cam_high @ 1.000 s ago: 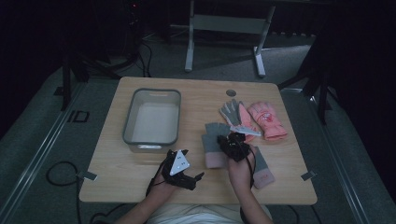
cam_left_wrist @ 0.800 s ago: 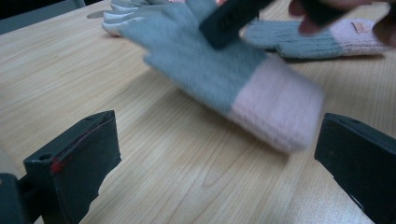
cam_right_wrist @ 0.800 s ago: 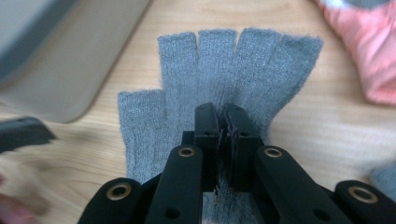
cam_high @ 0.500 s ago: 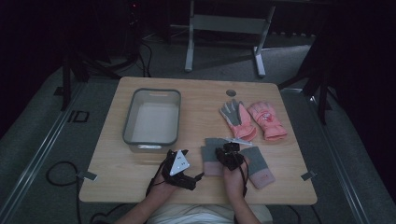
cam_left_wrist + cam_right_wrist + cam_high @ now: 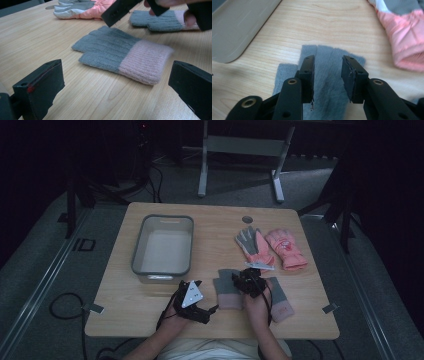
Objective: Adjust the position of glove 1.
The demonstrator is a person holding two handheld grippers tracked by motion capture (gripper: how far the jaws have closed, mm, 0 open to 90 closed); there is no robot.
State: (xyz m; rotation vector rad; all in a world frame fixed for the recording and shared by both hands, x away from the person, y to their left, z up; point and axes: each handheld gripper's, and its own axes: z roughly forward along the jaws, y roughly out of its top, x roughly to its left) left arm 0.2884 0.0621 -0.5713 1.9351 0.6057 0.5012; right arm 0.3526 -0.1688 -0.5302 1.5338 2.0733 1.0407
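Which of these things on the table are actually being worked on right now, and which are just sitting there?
Seemingly in use:
- near grey knit glove, right hand-held gripper open over it
- second grey knit glove
- left hand-held gripper, open

Lying about, as far as I can tell:
- pink padded gloves
- grey tray

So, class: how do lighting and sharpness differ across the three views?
High view: dim, surroundings nearly black, the table lit. Left gripper view: bright, the knit glove sharp but its pink cuff slightly smeared. Right gripper view: bright, the right gripper soft.
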